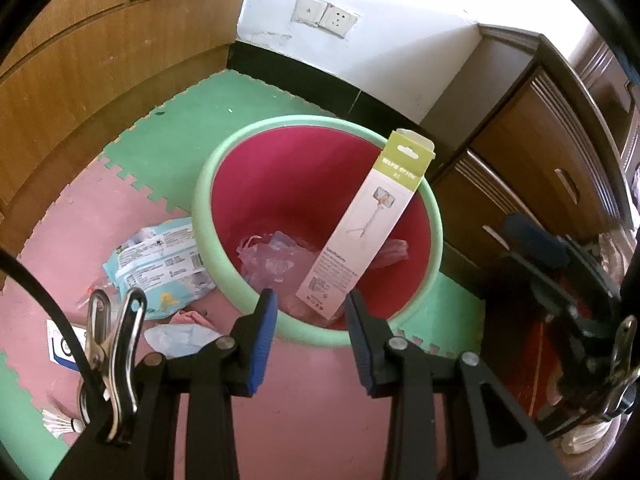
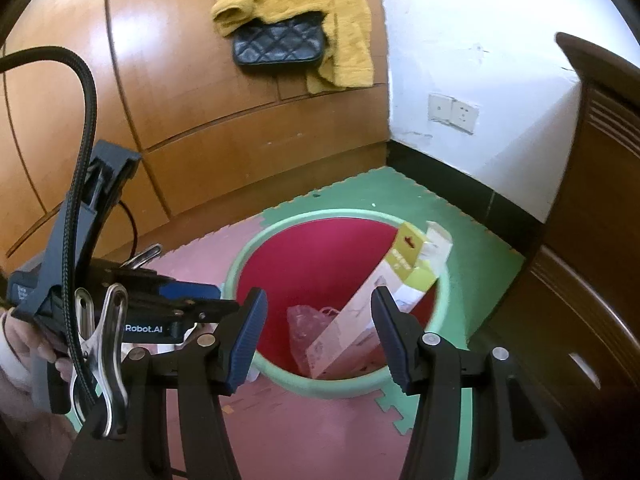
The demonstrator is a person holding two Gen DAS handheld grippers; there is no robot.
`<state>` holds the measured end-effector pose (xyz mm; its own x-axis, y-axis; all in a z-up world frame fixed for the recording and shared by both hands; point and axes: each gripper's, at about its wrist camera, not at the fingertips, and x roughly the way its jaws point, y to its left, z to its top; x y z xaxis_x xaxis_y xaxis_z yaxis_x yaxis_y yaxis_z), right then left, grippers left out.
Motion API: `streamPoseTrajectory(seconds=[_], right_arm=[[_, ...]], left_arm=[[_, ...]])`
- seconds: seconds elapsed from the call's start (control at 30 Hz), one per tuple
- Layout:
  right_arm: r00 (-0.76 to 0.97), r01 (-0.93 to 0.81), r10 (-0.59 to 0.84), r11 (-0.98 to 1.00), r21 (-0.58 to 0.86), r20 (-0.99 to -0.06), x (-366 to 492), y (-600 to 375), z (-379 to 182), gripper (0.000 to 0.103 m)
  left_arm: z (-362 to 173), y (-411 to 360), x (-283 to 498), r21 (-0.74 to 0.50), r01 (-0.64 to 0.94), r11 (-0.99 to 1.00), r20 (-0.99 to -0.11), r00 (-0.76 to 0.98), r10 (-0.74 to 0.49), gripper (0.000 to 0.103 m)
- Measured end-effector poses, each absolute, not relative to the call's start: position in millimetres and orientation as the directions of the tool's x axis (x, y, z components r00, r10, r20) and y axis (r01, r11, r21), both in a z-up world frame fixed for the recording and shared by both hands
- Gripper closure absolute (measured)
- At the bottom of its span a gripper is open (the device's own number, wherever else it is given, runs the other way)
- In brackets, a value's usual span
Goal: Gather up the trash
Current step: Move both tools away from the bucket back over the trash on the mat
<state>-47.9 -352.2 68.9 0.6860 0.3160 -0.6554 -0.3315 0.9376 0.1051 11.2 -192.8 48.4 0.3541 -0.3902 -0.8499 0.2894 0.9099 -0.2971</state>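
A round bin with a green rim [image 1: 208,184] and red inside stands on the foam floor mat; it also shows in the right wrist view [image 2: 240,256]. A long white and green selfie-stick box [image 1: 368,220] leans inside it against the right rim, above crumpled clear plastic [image 1: 272,256]. The box [image 2: 360,312] and the plastic [image 2: 308,320] also show in the right wrist view. My left gripper [image 1: 310,306] is open and empty just above the bin's near rim. My right gripper [image 2: 318,308] is open and empty over the bin. A blue wipes pack [image 1: 160,260], a crumpled paper [image 1: 180,340] and a white card [image 1: 64,346] lie on the mat left of the bin.
A wooden wardrobe [image 1: 80,80] stands at the left and a drawer cabinet [image 1: 540,168] at the right. A white wall with sockets [image 1: 324,16] is behind the bin. A shuttlecock [image 1: 64,424] lies at the lower left. A yellow cloth and black bag [image 2: 280,44] hang on the wardrobe.
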Motion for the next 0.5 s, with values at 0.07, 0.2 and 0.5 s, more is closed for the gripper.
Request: streamPoseTrajectory(seconds=[0.07,0.2,0.5], right_arm=[[0.680,-0.345,0.328,0.932,0.109,-0.656,-48.8,-347.8,67.9,0.048],[0.653,-0.379,0.365,0.916,0.132,-0.664,-49.6,-336.8,64.4,0.048],[0.581,-0.438,0.434,0.880,0.185,-0.688,-47.0,-293.9,53.6,0.048]], left_arm=[[50.5,-189.8,10.1,-0.296,0.288,0.911,-0.850,0.356,-0.389,0.067],[53.9,-182.8,5.6,-0.286,0.279,0.917,-0.857,0.354,-0.375,0.067],[57.3,-120.6,-11.6,-0.213,0.192,0.958,-0.908,0.324,-0.267,0.067]])
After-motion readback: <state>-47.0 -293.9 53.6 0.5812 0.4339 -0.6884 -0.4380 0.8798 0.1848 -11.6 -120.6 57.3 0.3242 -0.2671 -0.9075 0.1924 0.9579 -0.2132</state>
